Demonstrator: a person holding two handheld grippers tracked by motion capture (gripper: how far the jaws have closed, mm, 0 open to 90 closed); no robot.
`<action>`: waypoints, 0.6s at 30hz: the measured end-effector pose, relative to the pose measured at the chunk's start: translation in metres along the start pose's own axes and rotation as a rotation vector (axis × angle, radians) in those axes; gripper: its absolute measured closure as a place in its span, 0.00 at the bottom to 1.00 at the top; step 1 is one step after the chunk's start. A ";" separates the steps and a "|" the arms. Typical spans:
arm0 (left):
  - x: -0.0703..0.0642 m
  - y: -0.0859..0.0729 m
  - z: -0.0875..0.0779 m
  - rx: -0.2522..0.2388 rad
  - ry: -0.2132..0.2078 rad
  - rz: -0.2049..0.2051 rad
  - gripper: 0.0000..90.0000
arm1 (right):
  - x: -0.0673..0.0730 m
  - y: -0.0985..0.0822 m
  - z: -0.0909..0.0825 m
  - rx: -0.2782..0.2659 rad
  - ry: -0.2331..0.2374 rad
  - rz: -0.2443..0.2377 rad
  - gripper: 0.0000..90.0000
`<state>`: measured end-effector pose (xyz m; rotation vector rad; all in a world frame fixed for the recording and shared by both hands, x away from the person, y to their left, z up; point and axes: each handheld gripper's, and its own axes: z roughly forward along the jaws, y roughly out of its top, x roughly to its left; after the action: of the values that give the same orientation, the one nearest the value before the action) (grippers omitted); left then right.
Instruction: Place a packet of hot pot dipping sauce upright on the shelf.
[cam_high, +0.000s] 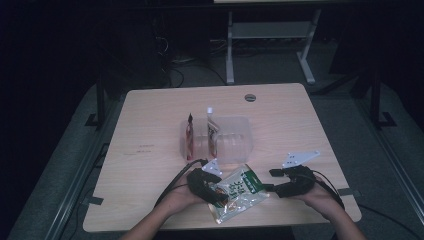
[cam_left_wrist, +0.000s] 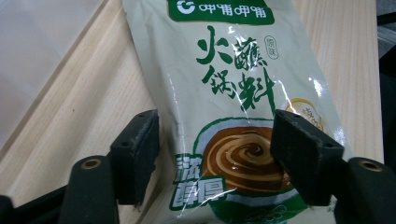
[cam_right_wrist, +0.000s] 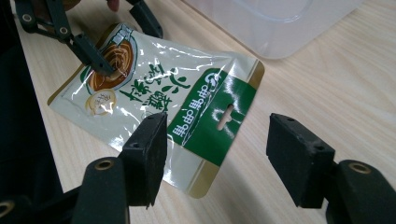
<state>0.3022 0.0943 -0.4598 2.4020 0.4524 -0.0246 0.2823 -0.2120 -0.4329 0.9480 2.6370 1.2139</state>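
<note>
Now your left gripper (cam_left_wrist: 215, 154) is straddling the sauce packet (cam_left_wrist: 233, 116), jaws standing apart, while your right gripper (cam_right_wrist: 217, 154) is hovering spread just beside its green header.

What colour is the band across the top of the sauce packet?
Green, with white lettering, on the sauce packet; clearest in the right gripper view.

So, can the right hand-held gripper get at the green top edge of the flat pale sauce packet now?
Probably yes: the right hand-held gripper is open, and the flat pale sauce packet lies just ahead, nothing between.
</note>
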 end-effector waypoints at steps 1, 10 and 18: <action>-0.001 0.000 0.000 -0.002 -0.003 0.005 0.40 | -0.001 0.000 0.000 -0.002 0.000 -0.003 0.42; -0.002 -0.001 0.001 -0.030 0.021 0.003 0.68 | -0.003 0.000 0.000 -0.006 0.006 0.015 0.42; 0.003 -0.004 0.001 -0.057 -0.021 -0.020 0.93 | -0.005 0.000 0.000 -0.014 0.016 0.019 0.41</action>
<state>0.3033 0.0976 -0.4634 2.3389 0.4613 -0.0446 0.2859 -0.2151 -0.4335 0.9675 2.6344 1.2469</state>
